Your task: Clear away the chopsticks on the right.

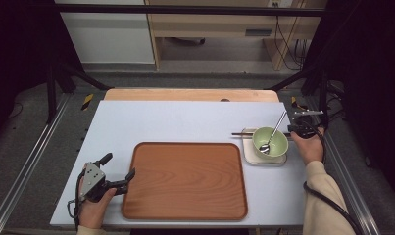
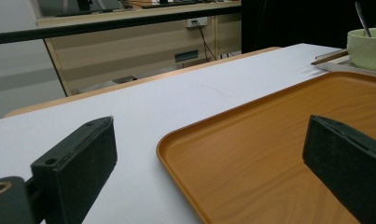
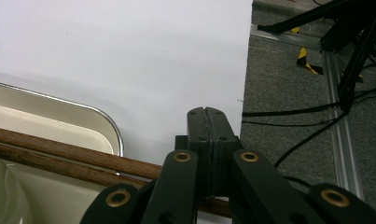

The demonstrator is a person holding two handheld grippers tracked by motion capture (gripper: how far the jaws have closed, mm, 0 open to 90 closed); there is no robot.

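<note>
Right gripper pinching the chopsticks beside the green bowl

High view: the right gripper (image 1: 300, 128) sits right of the pale green ceramic bowl (image 1: 270, 141), the left gripper (image 1: 117, 171) far left by the brown wooden tray (image 1: 185, 180). Left gripper view: fingers wide, straddling the tray rim (holding nothing). Right gripper view: fingers closed at the dark wooden chopsticks (image 3: 73, 156); lifting level should spare the bowl.

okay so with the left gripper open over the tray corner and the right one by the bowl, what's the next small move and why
Probably close the left gripper on the tray rim. Its jaws stand open astride the tray's near-left edge, one over the table, one over the tray, gripping nothing. The right gripper is shut beside the chopsticks by the bowl, so the left looks readier to act.
</note>
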